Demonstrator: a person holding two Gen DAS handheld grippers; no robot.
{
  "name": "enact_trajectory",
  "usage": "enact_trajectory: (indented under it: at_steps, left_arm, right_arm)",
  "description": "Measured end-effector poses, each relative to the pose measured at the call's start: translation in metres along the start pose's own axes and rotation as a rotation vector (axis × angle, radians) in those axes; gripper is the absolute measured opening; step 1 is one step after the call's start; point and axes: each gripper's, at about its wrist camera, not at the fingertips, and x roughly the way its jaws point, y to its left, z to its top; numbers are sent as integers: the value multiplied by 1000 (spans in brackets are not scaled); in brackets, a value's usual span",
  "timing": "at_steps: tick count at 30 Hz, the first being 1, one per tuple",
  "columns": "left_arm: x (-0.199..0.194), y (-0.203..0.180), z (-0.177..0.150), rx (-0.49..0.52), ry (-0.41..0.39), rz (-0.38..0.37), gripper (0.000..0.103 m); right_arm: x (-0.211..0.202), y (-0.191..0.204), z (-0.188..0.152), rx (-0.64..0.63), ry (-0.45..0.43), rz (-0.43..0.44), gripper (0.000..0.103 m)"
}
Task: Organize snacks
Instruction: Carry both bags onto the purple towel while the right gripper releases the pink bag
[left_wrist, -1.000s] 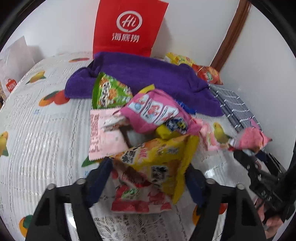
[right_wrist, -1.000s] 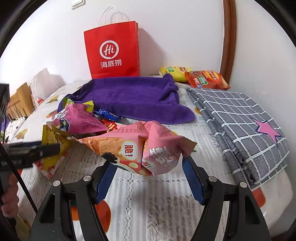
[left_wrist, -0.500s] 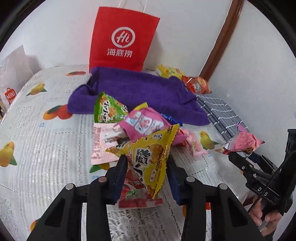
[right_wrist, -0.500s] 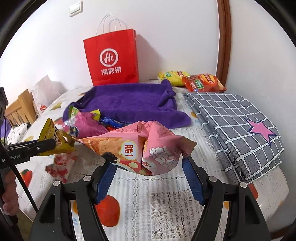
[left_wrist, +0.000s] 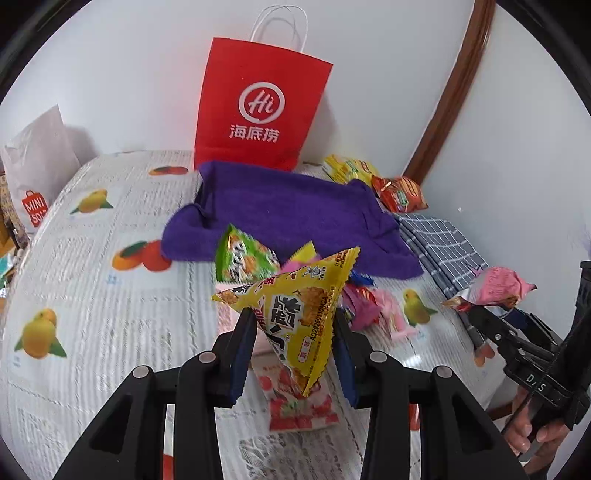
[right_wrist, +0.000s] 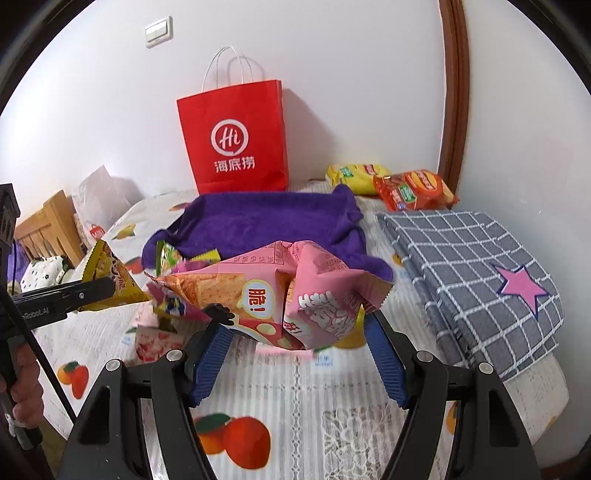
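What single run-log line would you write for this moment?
left gripper: shut on yellow snack packet, lifted | right gripper: shut on pink snack bag, lifted | rest: snack pile beside purple towel

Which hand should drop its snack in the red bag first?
Probably the right. The pink packet in the right gripper faces the red bag about as squarely as the left gripper with its yellow packet. Close call.

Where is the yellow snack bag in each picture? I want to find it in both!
Left wrist view: the yellow snack bag is in the lower middle, pinched in the left gripper, lifted above the snack pile.
Right wrist view: the same bag is at the far left edge, clamped in the left gripper seen from the side.
Shared landmark: the red paper bag stands against the wall, behind the purple towel.
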Motion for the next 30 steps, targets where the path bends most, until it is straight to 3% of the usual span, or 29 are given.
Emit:
enact_trajectory:
  at_steps: [11,19,25,30]
  left_arm:
    - [2,13,50,4,-44,48,38]
    - [4,9,97,26,-76,43,38]
    - [8,-1,137,56,-109,36,38]
    - [20,-7,165,67,-123,22,38]
  right_arm:
    - [15,-14,48,33,-9,4,71]
    - [18,-18,105,37,-57,33,71]
    - [37,-1,150,3,-67,24,71]
    - [66,11,177,11,-33,72,71]
